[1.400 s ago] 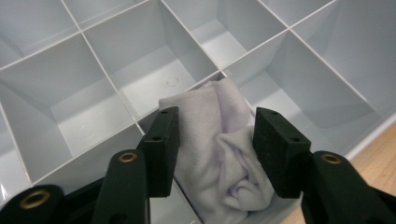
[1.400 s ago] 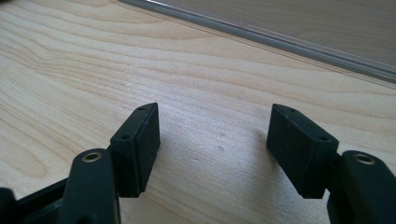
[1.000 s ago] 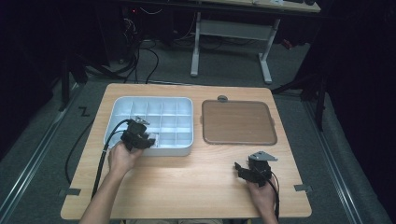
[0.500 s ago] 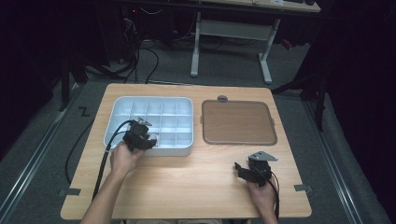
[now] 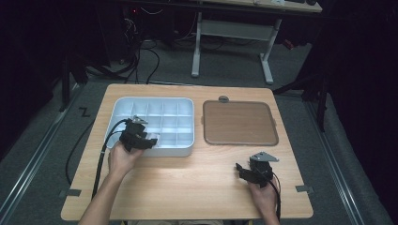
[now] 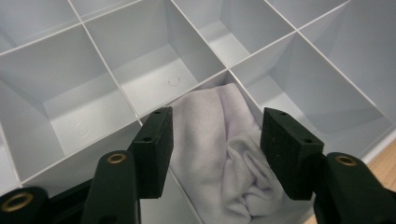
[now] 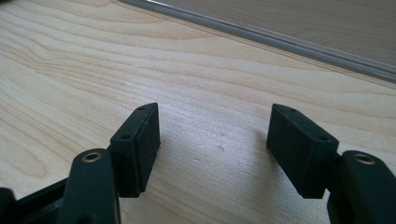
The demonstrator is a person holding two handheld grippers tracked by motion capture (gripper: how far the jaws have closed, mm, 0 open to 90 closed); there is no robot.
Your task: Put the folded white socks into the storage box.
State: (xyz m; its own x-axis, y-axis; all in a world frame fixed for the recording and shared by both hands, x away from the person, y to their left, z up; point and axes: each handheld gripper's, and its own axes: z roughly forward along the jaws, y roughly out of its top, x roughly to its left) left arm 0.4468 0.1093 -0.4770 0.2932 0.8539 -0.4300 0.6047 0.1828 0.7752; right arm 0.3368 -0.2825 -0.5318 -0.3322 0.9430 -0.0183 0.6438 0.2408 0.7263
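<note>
My left gripper hangs over the near row of a white divided tray. In the left gripper view a crumpled white cloth lies in one compartment, between the jaws of the left gripper. Those jaws have just been opening and now stand apart, their pads off the cloth. My right gripper rests low over the bare wooden table at the near right. In the right gripper view, the right gripper is open with nothing between its fingers.
A brown flat tray lies right of the divided tray, and its pale rim runs just beyond my right gripper. A small grey round object sits at its far edge. Cables trail from both grippers toward the near table edge.
</note>
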